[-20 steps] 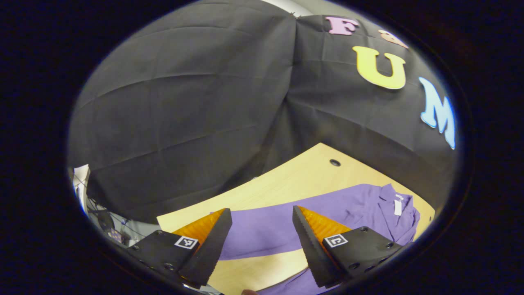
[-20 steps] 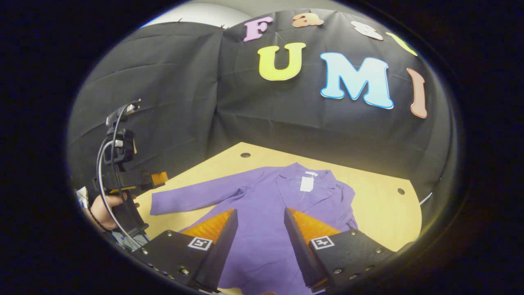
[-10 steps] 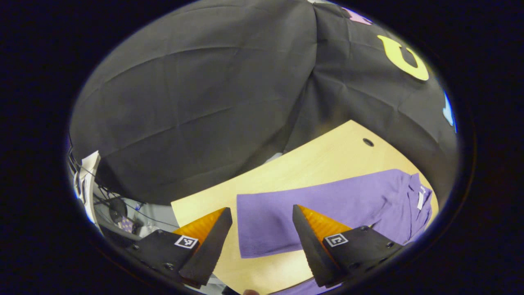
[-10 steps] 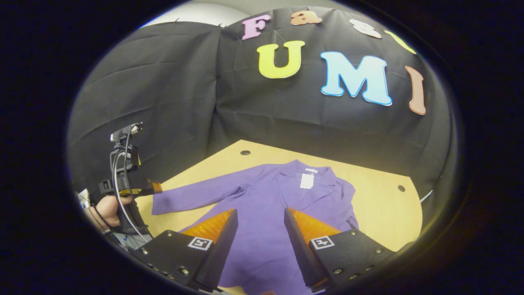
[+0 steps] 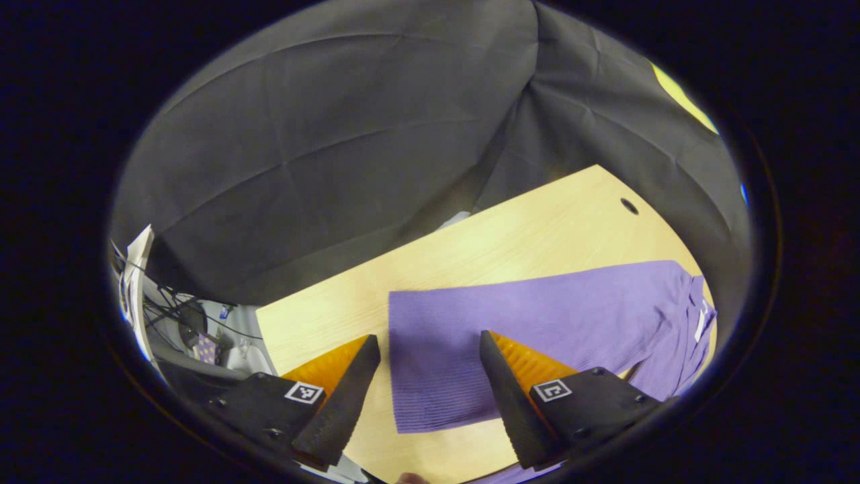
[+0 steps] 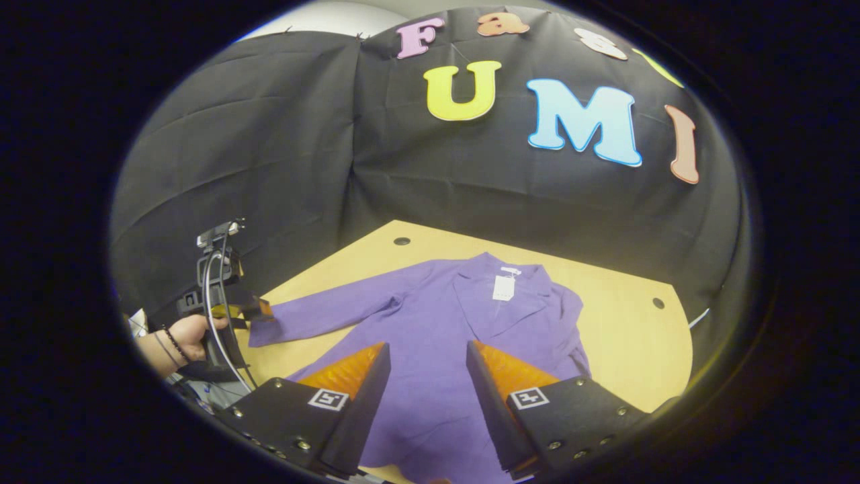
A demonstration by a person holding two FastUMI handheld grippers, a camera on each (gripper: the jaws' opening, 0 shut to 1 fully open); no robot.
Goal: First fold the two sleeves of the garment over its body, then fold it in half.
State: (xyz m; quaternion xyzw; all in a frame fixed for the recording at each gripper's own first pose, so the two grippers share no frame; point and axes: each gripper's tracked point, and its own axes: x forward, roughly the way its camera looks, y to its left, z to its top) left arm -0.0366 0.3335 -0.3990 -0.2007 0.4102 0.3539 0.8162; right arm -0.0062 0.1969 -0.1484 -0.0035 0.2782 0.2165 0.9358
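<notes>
So there's a purple garment (image 6: 430,336) spread flat on the light wood table (image 6: 631,349), collar toward the far edge by the black cloth wall, hem toward the near edge. Looks like a jacket or cardigan type thing with lapels, and a white tag (image 6: 502,287) hangs at the neckline. Its one sleeve (image 5: 524,329) is stretched straight out sideways toward the table's left edge, cuff lying flat and square, not folded over the body yet. The other sleeve (image 6: 574,323) sits bunched along the body's right side, a bit wrinkled. Fabric has a fine ribbed texture in the left gripper view.

No containers anywhere on the table, just two small round holes (image 6: 402,240) near the far edge.

The left hand-held gripper (image 5: 426,383) has its fingers spread apart, hovering right over the cuff end of the outstretched sleeve near the left edge, not pinching anything. In the right gripper view it sits off the left edge, held by a hand (image 6: 191,336) with a bracelet on the wrist. The right hand-held gripper (image 6: 423,383) is also spread wide, above the lower body of the garment near the near edge, holding nothing.
</notes>
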